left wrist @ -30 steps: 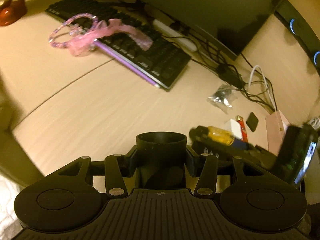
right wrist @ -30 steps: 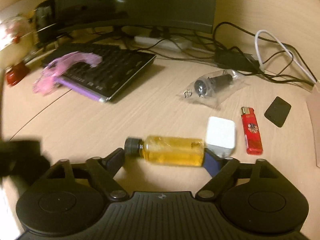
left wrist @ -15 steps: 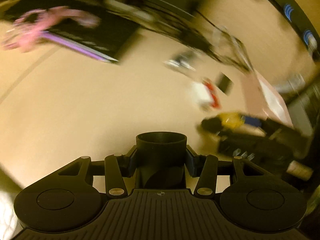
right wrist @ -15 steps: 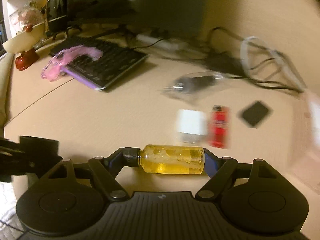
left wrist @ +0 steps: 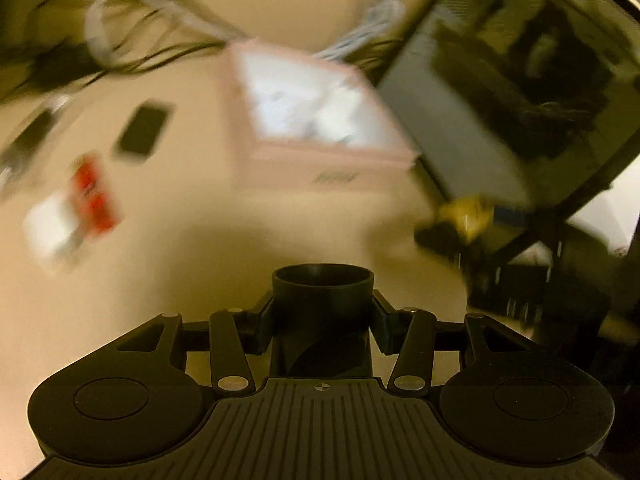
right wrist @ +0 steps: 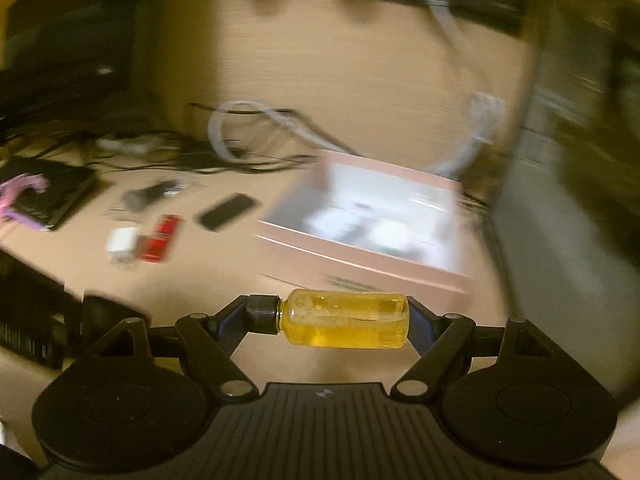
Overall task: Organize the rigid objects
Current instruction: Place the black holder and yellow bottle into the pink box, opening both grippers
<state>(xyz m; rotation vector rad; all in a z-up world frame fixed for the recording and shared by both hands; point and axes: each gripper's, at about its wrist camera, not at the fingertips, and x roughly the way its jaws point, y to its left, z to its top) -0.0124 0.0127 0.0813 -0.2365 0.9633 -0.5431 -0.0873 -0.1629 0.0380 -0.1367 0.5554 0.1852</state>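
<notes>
Left gripper (left wrist: 323, 312) clamped on black cup (left wrist: 322, 280), right gripper (right wrist: 332, 322) clamped on yellow bottle (right wrist: 346, 323) held sideways, pink box (right wrist: 372, 220) ahead on desk (right wrist: 240, 272)

Matt black plastic cup (left wrist: 322, 312), glossy clear bottle (right wrist: 345, 324) (amber liquid inside), pale wood-grain desk (right wrist: 360, 80).

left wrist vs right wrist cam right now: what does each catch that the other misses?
Left wrist only: the black cup clamped in the left gripper, and a dark cabinet at upper right.

Right wrist only: the keyboard with a pink ribbon on it, and the right gripper gripping the yellow bottle end to end.

Both: the bottle, the pink box, red lighter, white charger, flat black piece, cables, all blurred.
</notes>
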